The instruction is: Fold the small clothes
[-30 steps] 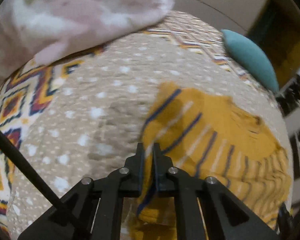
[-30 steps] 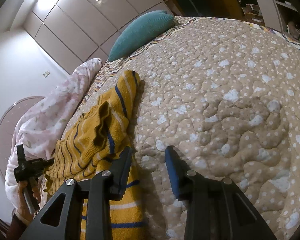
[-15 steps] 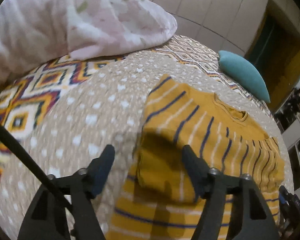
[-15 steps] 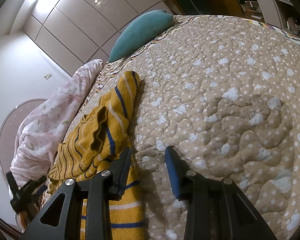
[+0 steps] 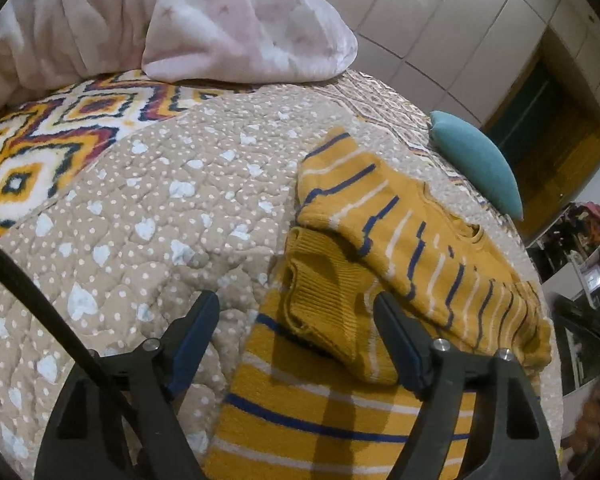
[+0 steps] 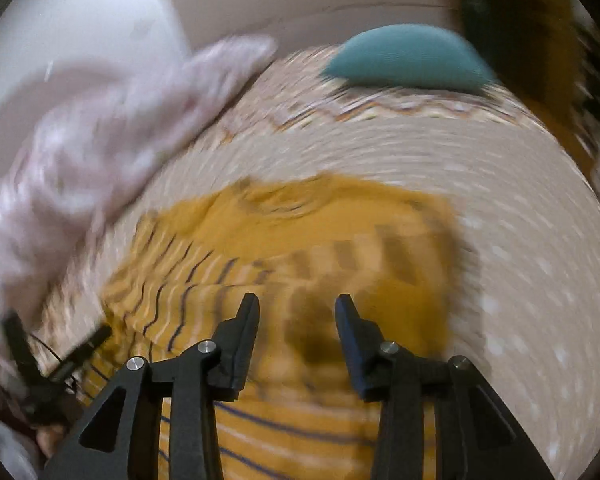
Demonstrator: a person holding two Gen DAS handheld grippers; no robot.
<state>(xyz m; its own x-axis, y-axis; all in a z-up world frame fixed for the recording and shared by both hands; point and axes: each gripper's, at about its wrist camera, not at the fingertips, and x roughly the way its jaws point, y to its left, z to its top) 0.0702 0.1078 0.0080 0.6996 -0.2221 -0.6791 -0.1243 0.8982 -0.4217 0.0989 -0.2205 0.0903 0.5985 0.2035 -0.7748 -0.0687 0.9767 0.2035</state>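
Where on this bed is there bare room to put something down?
The dotted quilt is bare between the yellow striped sweater, the pink blanket and the colourful diamond border. The sweater's side, toward the teal pillow, is crowded.

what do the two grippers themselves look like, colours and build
Both look alike. The left gripper is a matte black frame with triangular cut-outs, round silver screw heads at the joints, and two tapered fingers lined with dark blue pads on their inner faces. A thin black cable crosses its lower left. The right gripper shows the same black frame, silver screws and blue-edged fingers.
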